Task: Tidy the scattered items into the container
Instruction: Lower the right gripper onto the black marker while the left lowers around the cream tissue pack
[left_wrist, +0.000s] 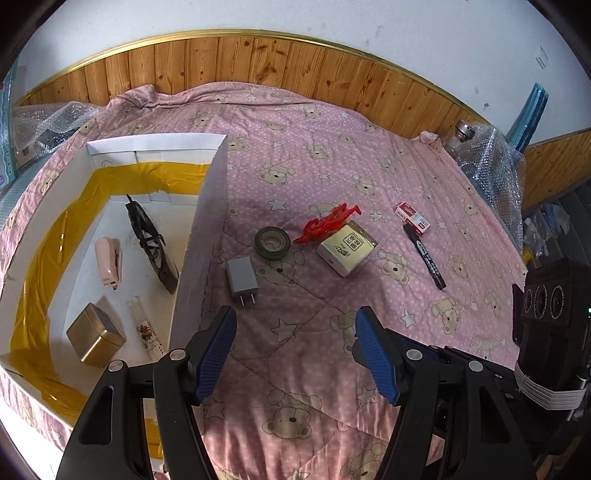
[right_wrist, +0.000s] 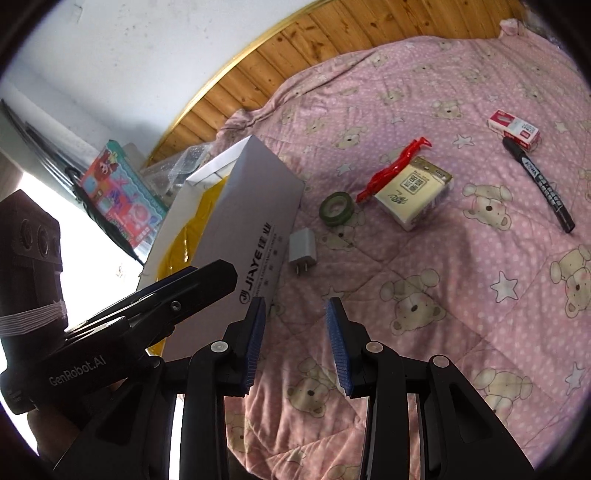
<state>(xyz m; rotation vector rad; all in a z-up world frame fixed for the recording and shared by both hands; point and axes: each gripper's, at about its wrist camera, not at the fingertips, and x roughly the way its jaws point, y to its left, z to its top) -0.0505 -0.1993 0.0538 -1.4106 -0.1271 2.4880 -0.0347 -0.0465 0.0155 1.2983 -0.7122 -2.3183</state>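
Observation:
A white cardboard box (left_wrist: 201, 229) (right_wrist: 236, 206) lined with yellow tape sits on the left of the pink quilt. Inside lie a pink stapler (left_wrist: 109, 263), black scissors (left_wrist: 149, 242), a gold tin (left_wrist: 96, 335) and a ruler (left_wrist: 147, 332). On the quilt lie a grey charger (left_wrist: 242, 280) (right_wrist: 303, 251), a tape roll (left_wrist: 272, 242) (right_wrist: 337, 208), a red clip (left_wrist: 327, 222) (right_wrist: 393, 168), a tissue pack (left_wrist: 347, 249) (right_wrist: 413, 192), a staple box (left_wrist: 412, 218) (right_wrist: 513, 129) and a black marker (left_wrist: 424, 256) (right_wrist: 539, 184). My left gripper (left_wrist: 295, 328) is open just short of the charger. My right gripper (right_wrist: 295, 314) is open and empty.
Bubble wrap and a glass jar (left_wrist: 460, 136) lie at the quilt's far right corner, against the wooden wall panel (left_wrist: 258, 62). A colourful book (right_wrist: 122, 192) stands left of the box. The right gripper's body (left_wrist: 550, 325) shows at the right edge of the left wrist view.

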